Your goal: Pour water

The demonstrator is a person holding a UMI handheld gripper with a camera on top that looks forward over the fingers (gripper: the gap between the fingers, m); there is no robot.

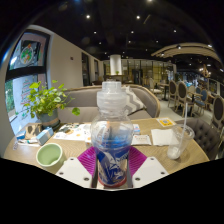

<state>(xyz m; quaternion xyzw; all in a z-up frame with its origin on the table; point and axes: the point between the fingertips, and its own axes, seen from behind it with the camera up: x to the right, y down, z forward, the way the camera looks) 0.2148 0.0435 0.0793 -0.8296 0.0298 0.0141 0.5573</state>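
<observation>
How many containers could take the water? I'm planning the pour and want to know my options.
2: a clear glass beyond the gripper, right of the held water bottle; a green bowl to its left. The bottle may hide others.

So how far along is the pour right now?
Done: the hand-held gripper is shut on the water bottle, held upright. In hand: carrying it above the table. Left: moving to the clear glass off to the right and tipping; the glass looks empty.
</observation>
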